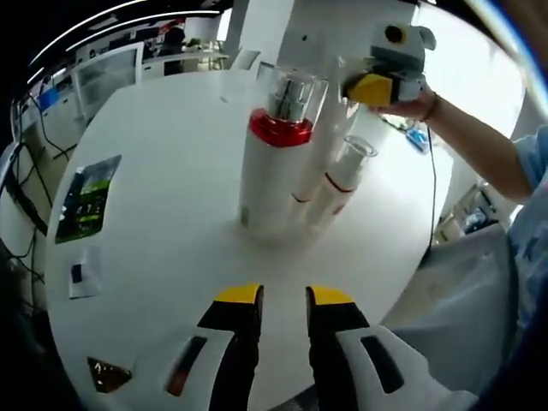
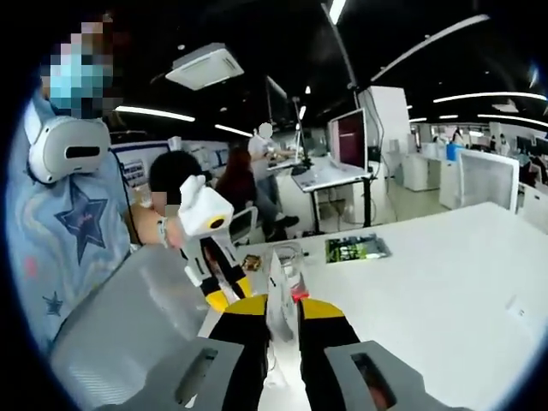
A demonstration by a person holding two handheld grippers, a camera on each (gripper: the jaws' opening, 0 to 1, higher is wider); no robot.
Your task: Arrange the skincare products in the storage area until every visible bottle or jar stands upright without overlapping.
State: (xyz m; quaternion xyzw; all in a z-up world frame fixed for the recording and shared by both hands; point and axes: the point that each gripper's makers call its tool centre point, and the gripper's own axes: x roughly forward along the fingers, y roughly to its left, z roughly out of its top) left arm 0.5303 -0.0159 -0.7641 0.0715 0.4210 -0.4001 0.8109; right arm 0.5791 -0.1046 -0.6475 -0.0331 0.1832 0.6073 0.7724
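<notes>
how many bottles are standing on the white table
3, clustered mid-table: a big red-collared bottle in front, a slimmer bottle right behind it, and a small bottle on the right. They overlap, so another may be hidden behind.

Three bottles [image 1: 295, 163] stand upright, clustered and touching, on the table [image 1: 171, 257]; the largest is nearest the left gripper [image 1: 283, 300], two slimmer ones behind it. A card [image 1: 88, 199] lies well left, near the edge

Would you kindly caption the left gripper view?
Left tongs face upright white bottles on a white table.
</notes>
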